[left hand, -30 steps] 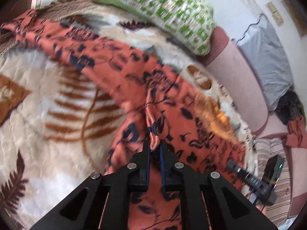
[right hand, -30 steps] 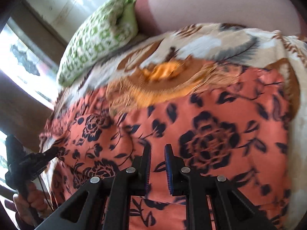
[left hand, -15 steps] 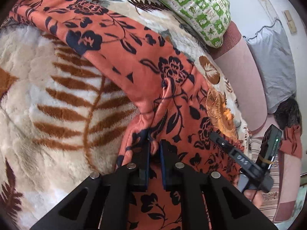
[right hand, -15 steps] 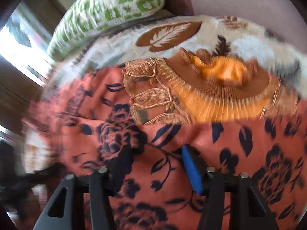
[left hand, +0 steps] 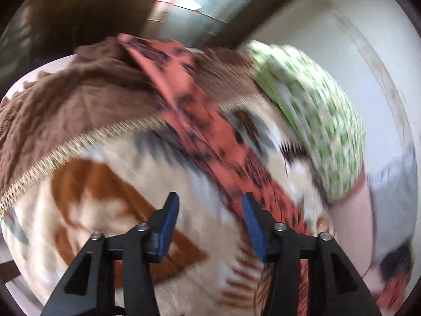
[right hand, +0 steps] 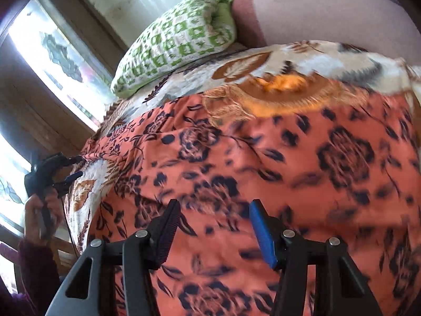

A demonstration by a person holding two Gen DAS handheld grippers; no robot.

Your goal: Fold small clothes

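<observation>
Across the blanket (right hand: 302, 60) the orange floral garment (right hand: 289, 173) lies spread; both the left gripper (left hand: 209, 221) and right gripper (right hand: 214, 226) have just opened, jaws spread, nothing pinched.

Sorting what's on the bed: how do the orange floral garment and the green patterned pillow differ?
The orange floral garment lies flat and thin, near the camera; the green patterned pillow is plump and sits farther back, by the wall. The garment carries dark flowers; the pillow has green squares on white. Both rest on the leaf-print blanket.

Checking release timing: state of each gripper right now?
Left gripper: open, jaws just opened, nothing between them.
Right gripper: open over the orange floral garment, not pinching it.
</observation>
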